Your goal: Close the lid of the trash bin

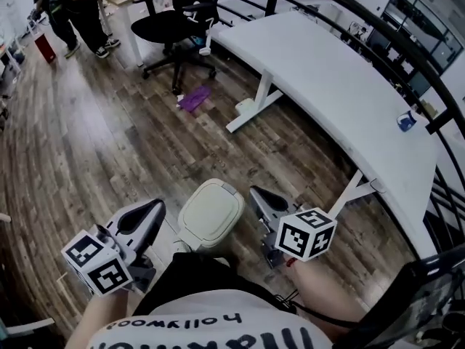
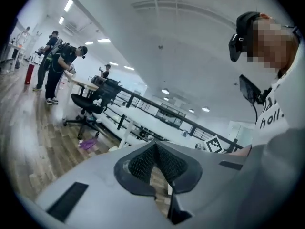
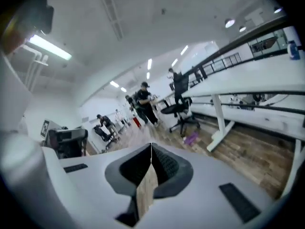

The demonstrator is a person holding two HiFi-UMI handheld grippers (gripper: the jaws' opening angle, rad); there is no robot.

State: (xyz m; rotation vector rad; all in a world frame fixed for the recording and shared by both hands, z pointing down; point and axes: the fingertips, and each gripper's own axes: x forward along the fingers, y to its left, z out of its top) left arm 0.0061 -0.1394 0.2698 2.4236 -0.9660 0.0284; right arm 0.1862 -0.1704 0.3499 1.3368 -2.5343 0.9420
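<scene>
Closest to the lens is the person's printed shirt [image 1: 211, 326], and just beyond it sit the marker cubes of the two tools. The trash bin [image 1: 205, 227] stands on the wooden floor [image 1: 109, 144] straight ahead of the person. It lies between the two tools and near the foot of the white desk [image 1: 341, 86], whose long edge runs off to the right. Its cream lid [image 1: 214, 206] appears to lie flat on the rim, with no gap showing from above, so the closing looks done or very nearly so.

The left claw [image 1: 155, 208] is pressed together at its tips, and its own view shows only floor through the slot behind the pads, with nothing pinched. The right claw [image 1: 256, 193] is likewise pressed together and empty. Each is held just beside the bin, one on either flank, and apart from the lid. That would suit tools kept ready to press down if the lid needs a last push, while staying clear of it. A purple scrap [image 1: 195, 98] lies on the floor farther off, by an office chair [image 1: 174, 27].
</scene>
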